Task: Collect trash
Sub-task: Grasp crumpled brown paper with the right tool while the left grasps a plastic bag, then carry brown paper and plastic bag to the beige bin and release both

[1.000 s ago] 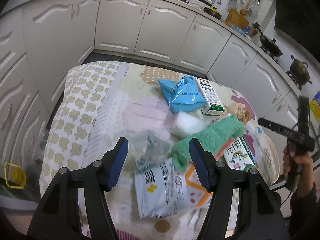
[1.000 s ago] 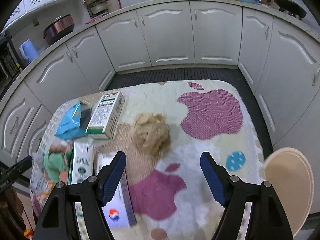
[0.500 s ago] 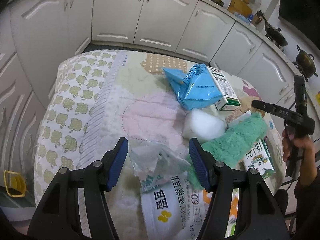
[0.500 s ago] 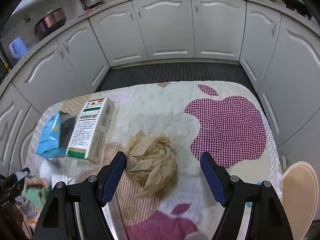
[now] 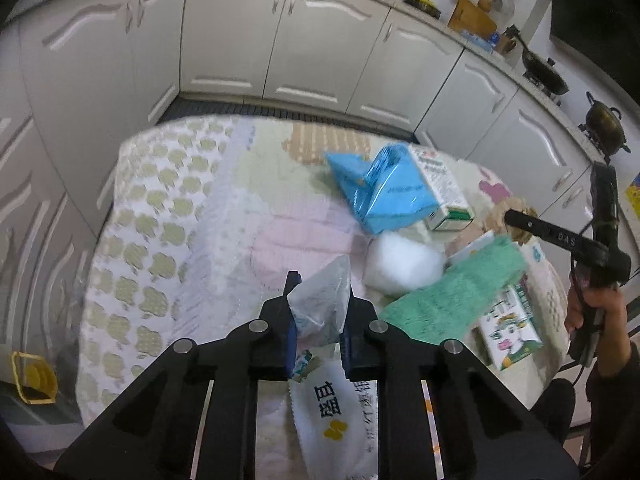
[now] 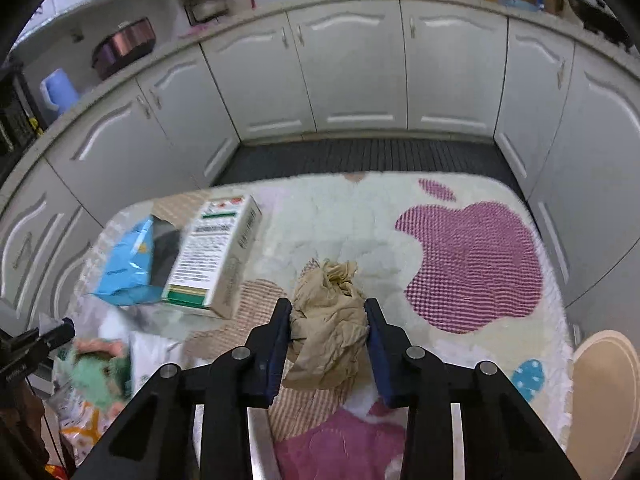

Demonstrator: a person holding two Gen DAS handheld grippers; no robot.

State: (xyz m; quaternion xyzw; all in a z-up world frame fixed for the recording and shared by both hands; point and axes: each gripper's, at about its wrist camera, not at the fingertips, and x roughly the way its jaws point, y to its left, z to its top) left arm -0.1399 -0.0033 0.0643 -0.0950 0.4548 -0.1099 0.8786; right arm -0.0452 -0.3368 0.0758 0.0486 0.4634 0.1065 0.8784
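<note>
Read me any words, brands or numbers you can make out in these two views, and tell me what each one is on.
"DAS": on the right gripper, seen from the left wrist.
White packet under the left gripper: large Chinese characters; not sure of them.
Green-and-white carton: dense small print, too blurred.
Blue bag: one line, too small.
Cartoon carton: green characters, blurred.
Clear bag and brown paper wad: nothing readable.

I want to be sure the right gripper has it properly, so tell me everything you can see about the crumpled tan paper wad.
The crumpled tan paper wad looks like thin brown paper, heavily creased, bunched into a loose ball with a twisted tuft on top. It sits on the quilted tablecloth, over a brown checked patch beside the large purple apple print. The right gripper has its blue-padded fingers pressed against both sides of it. The white milk carton lies close on its left, not touching.
</note>
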